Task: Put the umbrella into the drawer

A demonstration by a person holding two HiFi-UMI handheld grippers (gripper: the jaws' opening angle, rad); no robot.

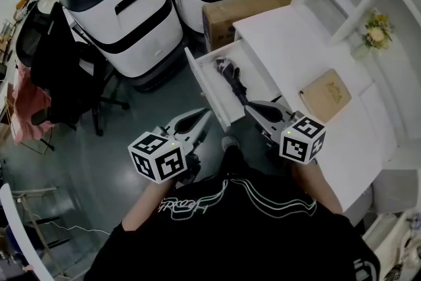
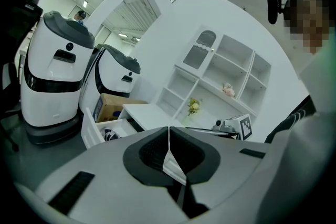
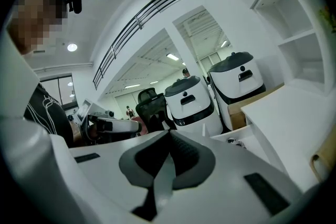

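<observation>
Held the left gripper [image 1: 200,116] and right gripper [image 1: 255,108] clenched on nothing just before the pulled-out drawer [image 1: 199,76] of the white desk [image 1: 289,43], with the dark folded umbrella [image 1: 231,76] lying inside that drawer.

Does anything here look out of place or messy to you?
Only the drawer stands out: it is pulled open from the white desk, with the folded dark umbrella lying inside. The left tongs and right tongs are shut and empty. Nothing looks spilled or broken.
</observation>
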